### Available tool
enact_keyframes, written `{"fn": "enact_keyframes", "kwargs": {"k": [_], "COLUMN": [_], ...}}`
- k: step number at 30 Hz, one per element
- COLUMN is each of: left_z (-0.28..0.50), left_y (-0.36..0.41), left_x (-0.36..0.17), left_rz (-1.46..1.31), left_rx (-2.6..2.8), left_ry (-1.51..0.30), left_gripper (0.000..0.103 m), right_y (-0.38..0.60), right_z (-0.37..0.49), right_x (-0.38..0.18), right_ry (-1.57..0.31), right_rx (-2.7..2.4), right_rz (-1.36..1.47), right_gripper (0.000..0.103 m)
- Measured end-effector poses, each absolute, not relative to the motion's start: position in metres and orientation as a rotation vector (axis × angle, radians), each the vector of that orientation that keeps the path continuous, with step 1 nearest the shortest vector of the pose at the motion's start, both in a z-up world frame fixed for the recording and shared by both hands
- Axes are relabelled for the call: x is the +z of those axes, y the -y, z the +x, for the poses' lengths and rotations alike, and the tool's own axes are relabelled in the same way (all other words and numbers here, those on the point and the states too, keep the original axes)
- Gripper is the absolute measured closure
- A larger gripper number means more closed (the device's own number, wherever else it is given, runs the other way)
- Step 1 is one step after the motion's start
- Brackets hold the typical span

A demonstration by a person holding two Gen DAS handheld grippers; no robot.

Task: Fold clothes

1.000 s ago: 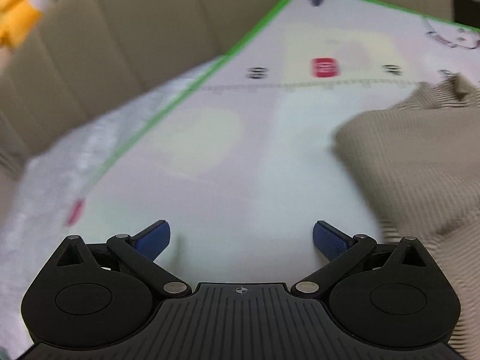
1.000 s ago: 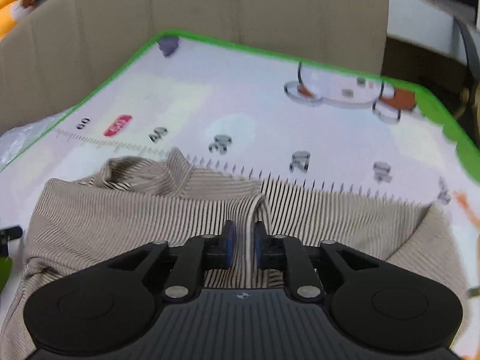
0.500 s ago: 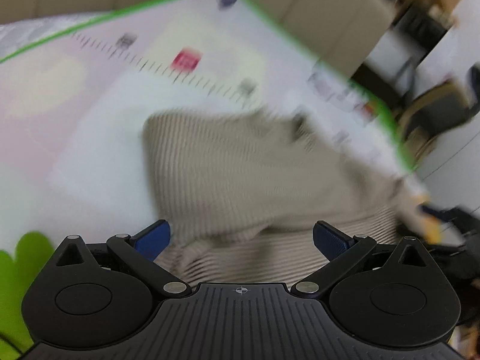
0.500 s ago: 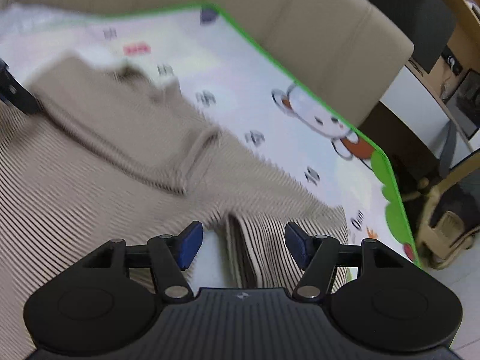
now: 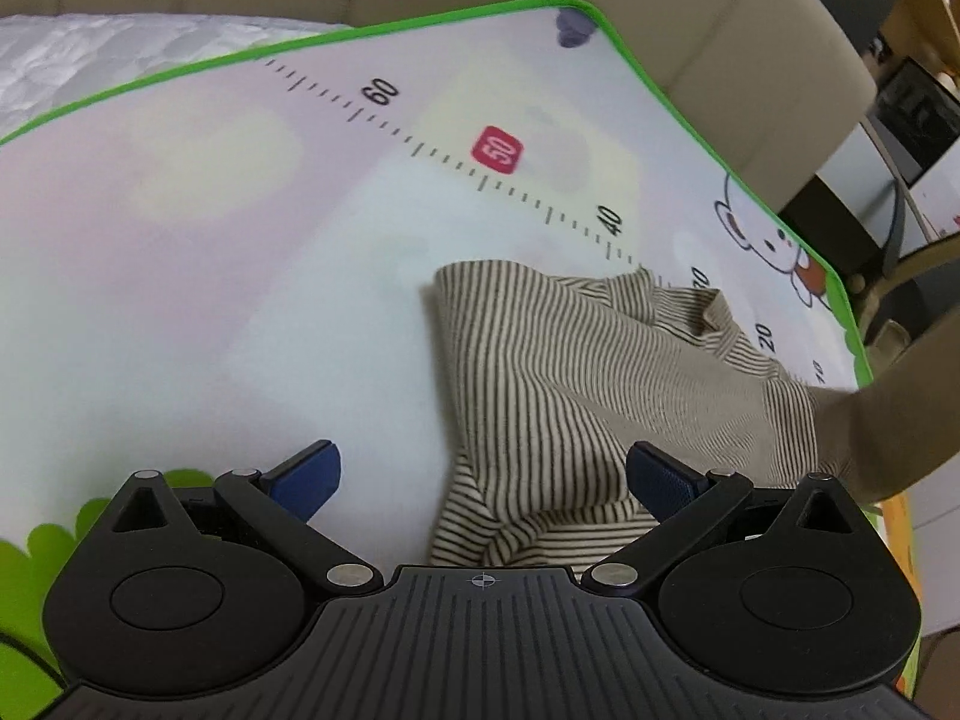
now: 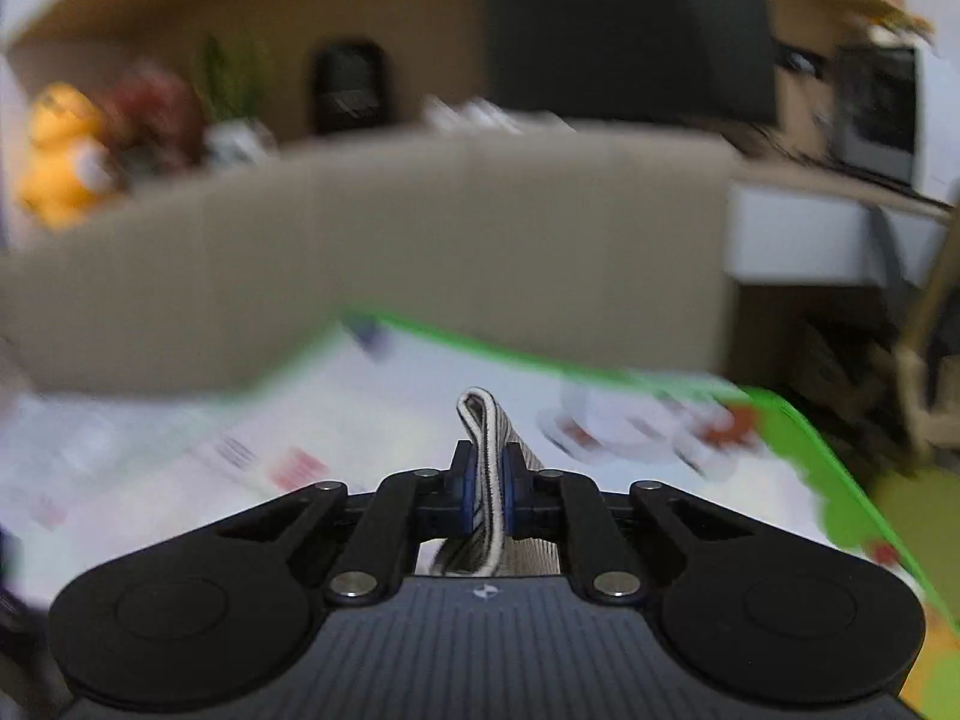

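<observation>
A beige shirt with thin dark stripes (image 5: 576,384) lies bunched on a pale play mat (image 5: 210,252) with a green border and a printed ruler. In the left wrist view my left gripper (image 5: 483,474) is open and empty, just above the shirt's near edge. A blurred beige length of the shirt (image 5: 888,420) rises at the right edge. In the right wrist view my right gripper (image 6: 486,492) is shut on a folded edge of the striped shirt (image 6: 487,438) and holds it above the mat (image 6: 336,420).
A beige padded sofa back (image 5: 720,18) runs behind the mat. A white quilted cover (image 5: 90,54) lies at the far left. In the right wrist view, a yellow plush toy (image 6: 60,162), shelves and a white cabinet (image 6: 798,234) stand behind.
My right gripper was shut, opened, then closed on a folded edge of the shirt and lifted it. My left gripper swung right over the shirt and stays open.
</observation>
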State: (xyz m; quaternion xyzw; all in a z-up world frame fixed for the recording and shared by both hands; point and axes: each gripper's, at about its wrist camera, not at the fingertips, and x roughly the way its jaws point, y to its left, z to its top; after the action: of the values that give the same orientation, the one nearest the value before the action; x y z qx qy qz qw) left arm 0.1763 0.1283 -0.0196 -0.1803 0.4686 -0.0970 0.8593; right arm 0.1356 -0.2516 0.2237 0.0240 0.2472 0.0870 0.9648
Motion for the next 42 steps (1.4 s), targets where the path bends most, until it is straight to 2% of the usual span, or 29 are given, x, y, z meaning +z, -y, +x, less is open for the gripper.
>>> {"fn": "enact_keyframes", "kwargs": {"k": [5,7,8,15,25,28,30,32,40,42], "left_z": [0.173,0.172,0.172,0.173,0.172,0.171,0.171,0.171,0.171,0.171], "left_y": [-0.139,-0.147,-0.152,-0.175,-0.163,-0.16,-0.158,-0.157,-0.17,-0.175], "left_x": [-0.011,-0.008,-0.007,-0.006,-0.007,-0.007,-0.007,-0.007,-0.005,-0.006], "left_rz": [-0.374,-0.401,-0.416,-0.494,-0.458,-0.443,-0.434,-0.425,-0.449,-0.466], "left_rx": [-0.163,-0.147,-0.137,-0.082,-0.124,-0.126,-0.122,-0.118,-0.047,-0.033], "left_ry": [-0.962,-0.955,-0.952,-0.956,-0.964,-0.966,-0.966,-0.963,-0.935,-0.937], "left_gripper": [0.0,0.0,0.0,0.0,0.0,0.0,0.0,0.0,0.0,0.0], "right_y": [0.193,0.171,0.162,0.106,0.098,0.106,0.107,0.101,0.059,0.048], "right_z": [0.147,0.152,0.154,0.158,0.155,0.155,0.151,0.145,0.127,0.13], "right_x": [0.246,0.243,0.241,0.228,0.194,0.173,0.156,0.135,0.061,0.05], "right_ry": [-0.461,-0.472,-0.478,-0.506,-0.569,-0.613,-0.644,-0.684,-0.725,-0.725], "right_rx": [0.328,0.363,0.377,0.455,0.47,0.444,0.446,0.461,0.492,0.478], "right_rz": [0.093,0.078,0.073,0.029,-0.018,-0.042,-0.082,-0.126,-0.294,-0.348], "right_gripper": [0.095,0.097,0.102,0.102,0.099,0.091,0.074,0.066,0.066,0.063]}}
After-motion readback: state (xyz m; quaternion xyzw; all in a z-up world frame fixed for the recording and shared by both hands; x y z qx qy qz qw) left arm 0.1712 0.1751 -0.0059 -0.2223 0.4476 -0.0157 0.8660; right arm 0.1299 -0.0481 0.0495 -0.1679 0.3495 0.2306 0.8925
